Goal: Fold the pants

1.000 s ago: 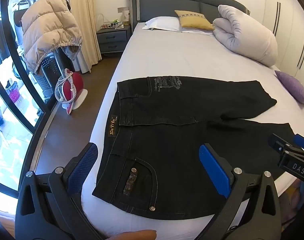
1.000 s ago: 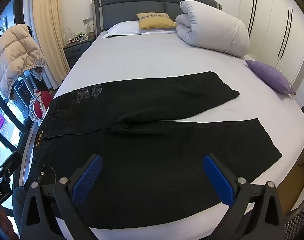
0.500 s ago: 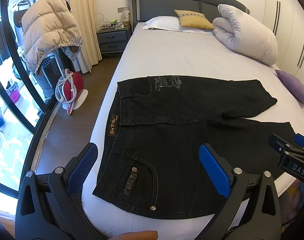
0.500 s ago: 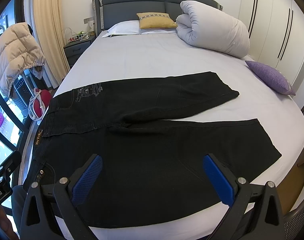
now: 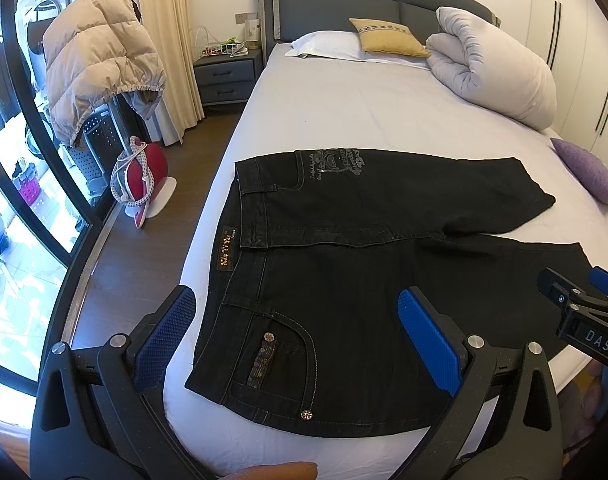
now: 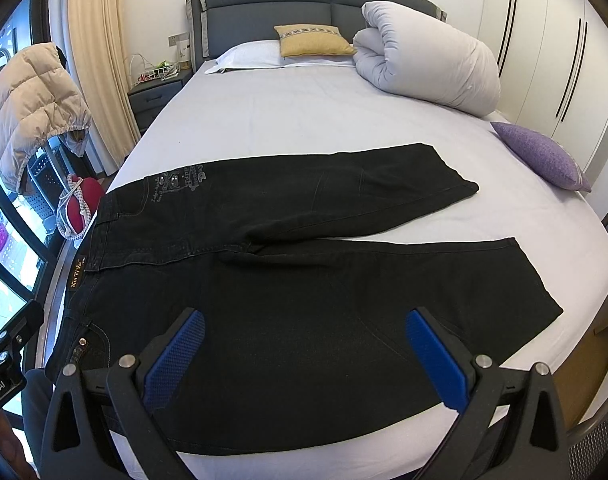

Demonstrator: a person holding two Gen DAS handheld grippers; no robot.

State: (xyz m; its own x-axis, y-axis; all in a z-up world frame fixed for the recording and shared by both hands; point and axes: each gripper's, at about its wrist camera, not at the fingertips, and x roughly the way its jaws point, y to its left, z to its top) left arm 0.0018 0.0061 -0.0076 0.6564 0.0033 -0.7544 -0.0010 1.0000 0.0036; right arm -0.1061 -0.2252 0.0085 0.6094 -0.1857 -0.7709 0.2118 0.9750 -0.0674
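Black jeans (image 5: 344, 264) (image 6: 304, 280) lie flat across the near end of the bed (image 5: 344, 112), waistband to the left, both legs running right and spread apart. My left gripper (image 5: 299, 320) hovers open above the near back pocket by the waistband, nothing between its blue pads. My right gripper (image 6: 304, 340) hovers open over the near leg, also holding nothing. In the left wrist view the right gripper (image 5: 580, 312) shows at the right edge. The left gripper's body (image 6: 3, 360) shows at the left edge of the right wrist view.
A rolled white duvet (image 5: 492, 64), a yellow cushion (image 5: 388, 36) and a white pillow (image 5: 324, 44) sit at the head of the bed. A purple cushion (image 6: 544, 156) lies at the right edge. Left of the bed: a nightstand (image 5: 227, 76), a beige puffer jacket (image 5: 99, 56), a red object (image 5: 143, 176).
Both grippers have drifted very slightly; the jeans look almost the same. Nothing was grasped or let go.
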